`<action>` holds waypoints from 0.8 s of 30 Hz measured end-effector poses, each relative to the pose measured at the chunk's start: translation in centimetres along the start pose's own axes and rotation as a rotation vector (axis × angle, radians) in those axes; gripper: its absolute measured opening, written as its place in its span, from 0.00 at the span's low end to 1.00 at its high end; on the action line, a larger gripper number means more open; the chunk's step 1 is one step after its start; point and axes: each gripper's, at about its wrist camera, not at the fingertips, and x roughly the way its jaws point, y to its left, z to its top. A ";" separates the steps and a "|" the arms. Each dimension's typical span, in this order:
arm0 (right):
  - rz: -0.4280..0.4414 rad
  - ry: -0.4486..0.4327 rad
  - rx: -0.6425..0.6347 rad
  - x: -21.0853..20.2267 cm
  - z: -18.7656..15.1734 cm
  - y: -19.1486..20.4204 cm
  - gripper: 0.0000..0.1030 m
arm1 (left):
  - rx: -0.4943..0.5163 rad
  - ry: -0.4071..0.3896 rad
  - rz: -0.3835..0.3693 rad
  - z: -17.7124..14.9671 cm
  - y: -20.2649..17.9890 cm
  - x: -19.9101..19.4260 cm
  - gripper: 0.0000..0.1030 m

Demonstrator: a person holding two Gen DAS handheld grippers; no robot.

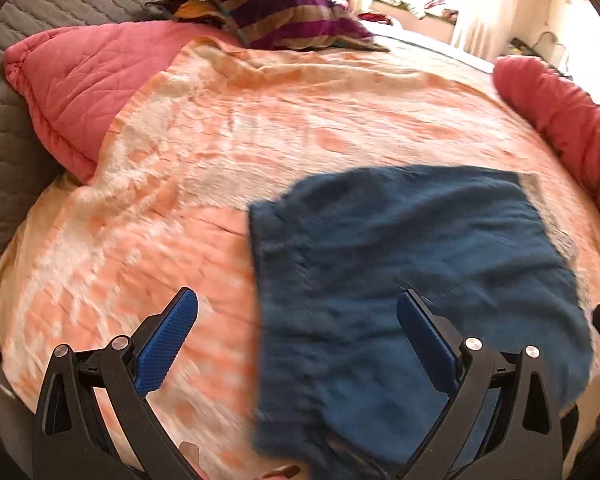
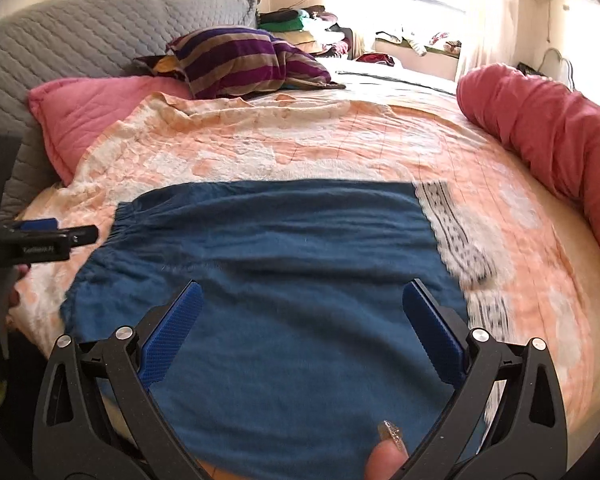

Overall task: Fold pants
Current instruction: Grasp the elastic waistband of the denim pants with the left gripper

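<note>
Both claws, left claw point(image 1: 296, 308) and right claw point(image 2: 302, 300), are hanging released, gripping nothing, and we're hovering over the blue pants point(image 2: 268, 264) lying folded on the peach bedspread point(image 2: 340, 148).

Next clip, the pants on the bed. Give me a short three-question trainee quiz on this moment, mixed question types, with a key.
1. True or false: the right gripper is clamped on the pants.
2. Multiple choice: what lies along the pants' right edge in the right wrist view? A) a black-and-white patterned band B) a green towel C) a belt
3. Fill in: behind the pink pillow, at the head of the bed, sits a purple and tan ____ cushion.

Key:
1. False. Its jaws are spread wide above the cloth, as are those of the left gripper.
2. A
3. striped
</note>
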 end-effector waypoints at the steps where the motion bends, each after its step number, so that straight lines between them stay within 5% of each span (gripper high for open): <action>1: 0.006 0.005 -0.008 0.5 0.4 0.1 0.92 | 0.001 0.013 0.003 0.8 0.5 0.9 0.96; 5: 0.062 0.072 -0.016 4.4 2.8 0.5 0.92 | 0.006 0.029 0.043 2.8 1.9 3.6 0.96; 13: 0.047 0.097 -0.121 9.9 6.1 2.2 0.92 | -0.034 0.119 -0.061 4.5 3.8 8.3 0.96; 24: 0.049 0.192 -0.231 17.2 9.0 3.4 0.92 | -0.006 0.130 -0.072 5.2 3.7 11.3 0.95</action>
